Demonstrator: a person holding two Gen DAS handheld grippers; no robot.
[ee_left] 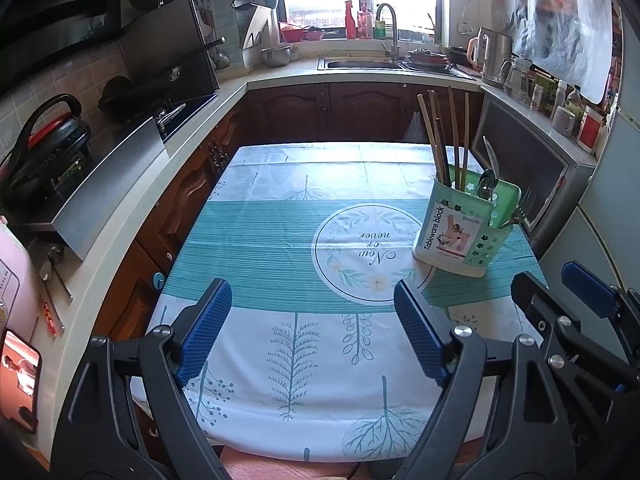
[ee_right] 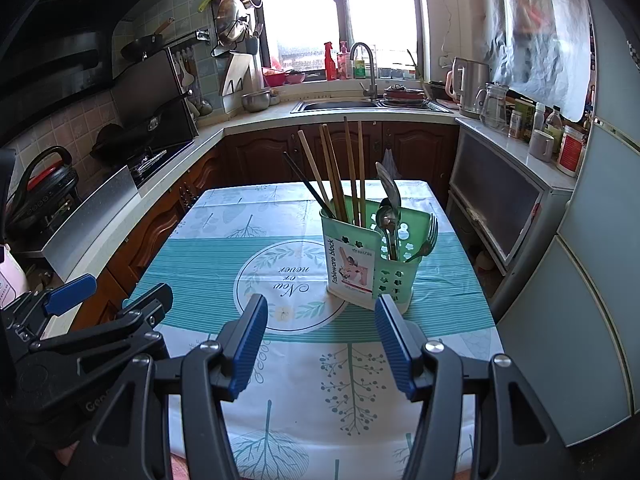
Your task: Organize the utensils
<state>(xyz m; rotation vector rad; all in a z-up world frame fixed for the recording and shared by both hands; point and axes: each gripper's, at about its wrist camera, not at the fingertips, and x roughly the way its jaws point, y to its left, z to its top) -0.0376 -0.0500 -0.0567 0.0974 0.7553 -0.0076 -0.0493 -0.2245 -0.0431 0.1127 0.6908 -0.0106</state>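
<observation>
1. While both hang above the leaf-print cloth-covered counter (ee_right: 280, 216), my left tool (ee_left: 312, 328) and right tool (ee_right: 320, 344) gape, holding nothing.
2. The green plastic tableware holder (ee_right: 366, 264) stands upright on the counter, just beyond my right tool.
3. Wooden chopsticks (ee_right: 344, 172), metal spoons (ee_right: 388, 208) and a metal fork (ee_right: 428, 236) stand inside it.

A table (ee_right: 280, 380) under a teal-and-white leaf-print tablecloth (ee_right: 224, 256) fills the middle of the kitchen. Beyond the table's far end, a sink (ee_right: 336, 105) with a curved faucet (ee_right: 366, 66) sits below the window (ee_right: 340, 12). Right of the sink stands a steel kettle (ee_right: 470, 82); left of the table runs a counter with a stove (ee_right: 156, 156). A refrigerator (ee_right: 592, 260) stands right of the table
</observation>
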